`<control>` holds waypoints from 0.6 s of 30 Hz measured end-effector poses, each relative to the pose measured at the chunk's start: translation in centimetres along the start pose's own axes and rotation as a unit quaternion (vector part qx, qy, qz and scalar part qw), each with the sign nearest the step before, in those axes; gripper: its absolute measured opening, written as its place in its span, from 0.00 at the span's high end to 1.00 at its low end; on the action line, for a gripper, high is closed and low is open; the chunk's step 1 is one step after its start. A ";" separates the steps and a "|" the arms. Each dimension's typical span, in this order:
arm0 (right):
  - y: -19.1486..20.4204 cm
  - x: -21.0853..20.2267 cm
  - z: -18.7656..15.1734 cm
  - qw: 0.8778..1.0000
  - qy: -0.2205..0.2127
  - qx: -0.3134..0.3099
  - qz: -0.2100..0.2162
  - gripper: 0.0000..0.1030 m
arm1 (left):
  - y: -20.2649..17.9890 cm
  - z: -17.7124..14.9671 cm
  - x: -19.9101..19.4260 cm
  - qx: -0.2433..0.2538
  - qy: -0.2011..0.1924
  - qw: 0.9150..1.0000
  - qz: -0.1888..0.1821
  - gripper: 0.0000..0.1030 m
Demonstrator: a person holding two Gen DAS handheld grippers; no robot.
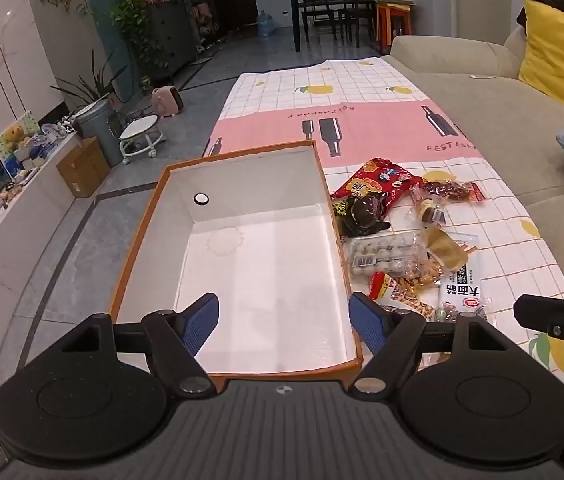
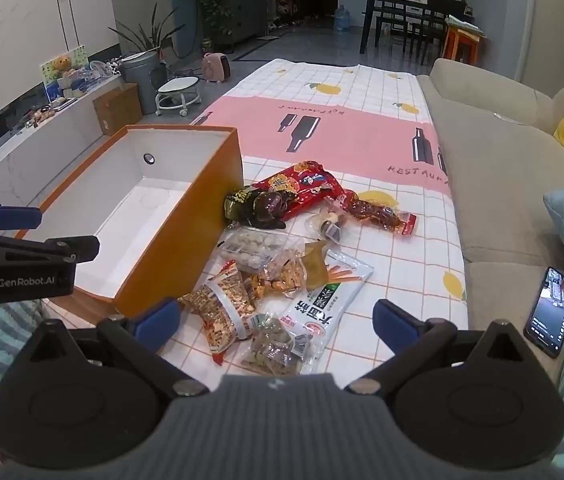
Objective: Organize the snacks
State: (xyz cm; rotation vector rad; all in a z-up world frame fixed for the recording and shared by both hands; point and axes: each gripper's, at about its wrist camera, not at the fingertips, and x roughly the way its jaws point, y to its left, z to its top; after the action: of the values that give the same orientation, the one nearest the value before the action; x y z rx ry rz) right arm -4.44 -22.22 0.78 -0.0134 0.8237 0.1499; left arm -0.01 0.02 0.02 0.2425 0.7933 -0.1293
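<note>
place: home living room | signs: sofa (image 2: 498, 184), dining table (image 2: 402, 4), houseplants (image 1: 138, 12), yellow cushion (image 1: 562, 64)

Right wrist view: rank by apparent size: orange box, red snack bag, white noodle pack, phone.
1. Orange box, clearly largest.
2. Red snack bag and white noodle pack: look alike; the pack lies nearer the camera, so unranked.
3. Phone, smallest.

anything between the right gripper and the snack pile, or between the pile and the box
Nothing visible. The right gripper is open over the snack pile, and the orange box beside it is open-topped with nothing inside; only its wall must be cleared.
</note>
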 end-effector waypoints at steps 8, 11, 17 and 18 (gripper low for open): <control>-0.2 0.1 0.0 1.000 -0.002 0.000 0.000 0.04 | 0.6 0.0 0.0 -0.008 0.007 1.000 -0.008 0.16; -0.7 0.2 -0.3 1.000 -0.001 0.000 -0.004 0.04 | 0.3 0.1 0.3 -0.004 0.009 1.000 -0.006 0.16; -0.1 0.3 0.0 1.000 0.004 0.000 -0.008 0.04 | 0.4 0.0 0.1 -0.005 0.008 1.000 -0.002 0.16; 0.0 0.2 0.0 1.000 0.004 -0.001 -0.008 0.04 | 0.4 0.0 0.1 -0.005 0.008 1.000 -0.002 0.16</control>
State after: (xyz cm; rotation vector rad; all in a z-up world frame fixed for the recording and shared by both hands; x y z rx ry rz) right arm -4.29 -22.18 0.62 -0.0217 0.8314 0.1350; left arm 0.10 0.41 0.00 0.2330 0.8103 -0.1281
